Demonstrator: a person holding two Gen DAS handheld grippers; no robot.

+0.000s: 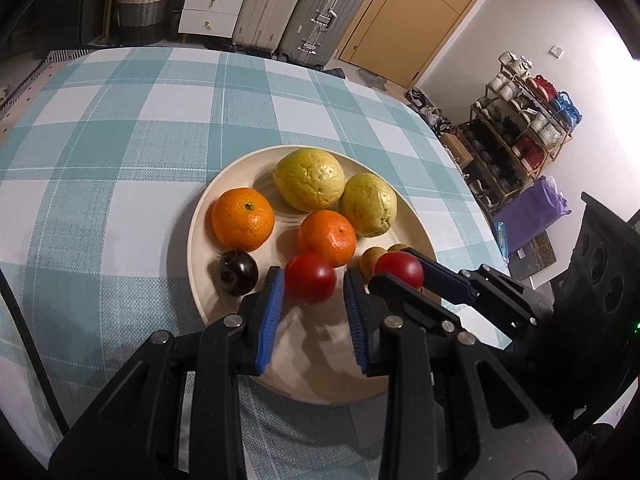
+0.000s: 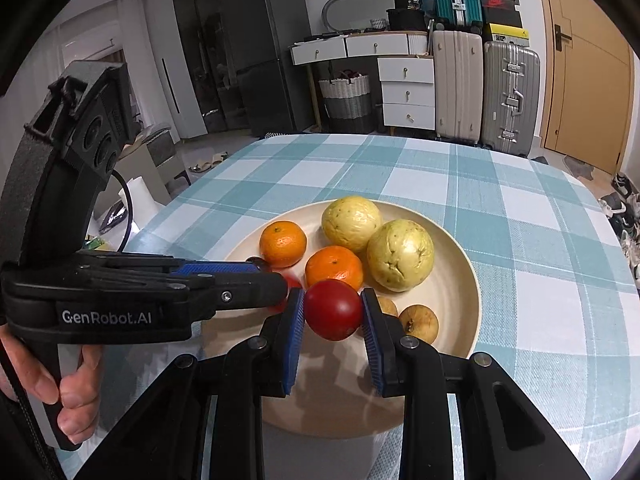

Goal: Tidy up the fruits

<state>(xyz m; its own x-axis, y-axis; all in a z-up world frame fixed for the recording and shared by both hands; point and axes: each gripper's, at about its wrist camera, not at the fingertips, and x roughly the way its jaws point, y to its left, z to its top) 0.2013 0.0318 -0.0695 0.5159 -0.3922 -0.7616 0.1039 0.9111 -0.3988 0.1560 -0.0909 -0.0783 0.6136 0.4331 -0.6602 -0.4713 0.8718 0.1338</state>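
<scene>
Each gripper (image 1: 314,282) (image 2: 333,310) clamps a tomato over the plate (image 2: 460,280).

Left wrist fisheye: sits behind its own left gripper (image 1: 314,280), looks steeply down and forward, close over the plate (image 1: 200,216) on the checked tablecloth (image 1: 120,128). Background: suitcases (image 1: 320,12), door, shoe rack at right.

Right wrist fisheye: behind the right gripper (image 2: 332,310), angled down less steeply, equally close; fridge (image 2: 264,52) and drawers beyond.

Shared: plate (image 2: 472,280), tablecloth (image 2: 520,208), suitcases (image 2: 508,96). Each view catches the other gripper: right (image 1: 404,270), left (image 2: 276,280).
</scene>
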